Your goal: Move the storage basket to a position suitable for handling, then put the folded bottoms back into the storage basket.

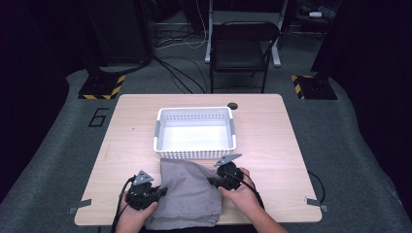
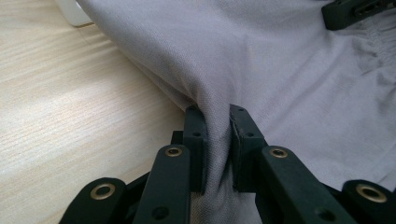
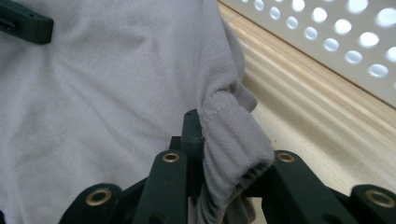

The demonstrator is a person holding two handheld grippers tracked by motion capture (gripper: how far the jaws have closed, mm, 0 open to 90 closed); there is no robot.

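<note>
The folded grey knitted-cotton garment [image 1: 187, 194] is lying on the near half of the pale wood-grain worktop [image 1: 272, 145], with its far edge just beside the near wall of the white perforated plastic basket [image 1: 195, 154]. The basket is standing empty at the centre of the worktop.

The left claw [image 1: 163, 191] is clenching a raised pleat of fabric at the garment's left edge; in the left gripper view the cloth [image 2: 261, 60] is running up between the two black pads [image 2: 195, 135] and bunching above them. The right claw [image 1: 211, 181] is gripping the right edge; in the right gripper view a rolled, stitched hem [image 3: 233, 140] is wrapping over the jaws and hiding one pad.

Handling judgement:
- The garment is appearing light, soft and limp. It is not holding any shape of its own, so any unsupported span is likely to sag and unfold when lifted.
- The weave is looking matt and slightly textured, so slipping from the pads is unlikely while several layers are being pinched together.
- The soundest hold points are the two opposite side edges, taken through all folded layers. The hem at the right is offering a thicker, firmer bite than a single layer.
- Both claws should be rising level with each other, keeping the cloth lightly taut so the fold stays intact.
</note>
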